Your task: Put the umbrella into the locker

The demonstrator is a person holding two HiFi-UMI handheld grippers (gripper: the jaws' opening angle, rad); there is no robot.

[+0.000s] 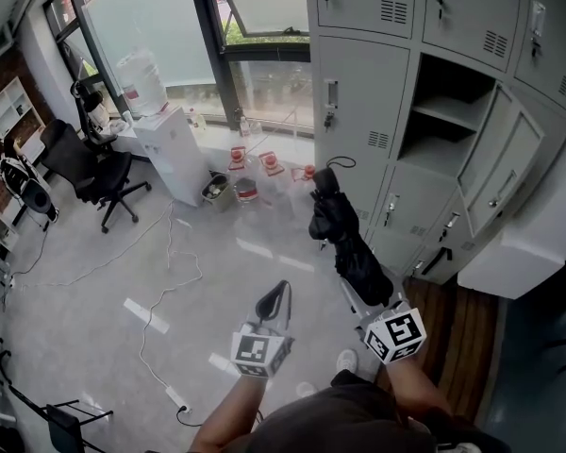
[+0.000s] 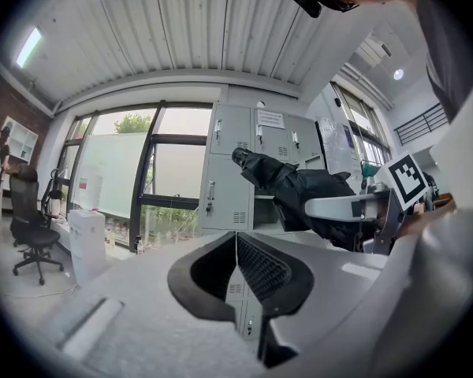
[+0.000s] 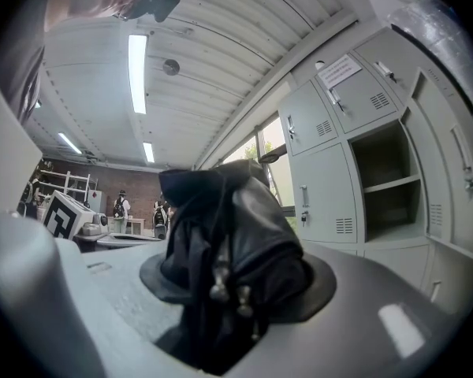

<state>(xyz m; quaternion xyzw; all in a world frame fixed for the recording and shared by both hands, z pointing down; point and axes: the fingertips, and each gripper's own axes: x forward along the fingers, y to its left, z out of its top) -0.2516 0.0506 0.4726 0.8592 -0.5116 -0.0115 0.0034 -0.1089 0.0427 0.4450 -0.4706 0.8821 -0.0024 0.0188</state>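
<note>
Right tongs pinch folded black fabric umbrella by its canopy, handle end pointing far toward open grey metal locker compartment, likely for sliding in; left tongs pressed together, empty.

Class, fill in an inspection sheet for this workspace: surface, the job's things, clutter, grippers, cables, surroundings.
Surface: grey floor with white tape marks.
Job's things: black folded umbrella, held up before the locker; one compartment stands open.
Clutter: containers along the window, bin beside the water dispenser.
Grippers: left gripper jaws together, empty; right gripper jaws clamped on the umbrella.
Cables: white cable trailing to a power strip.
Surroundings: office chair, large windows.
</note>
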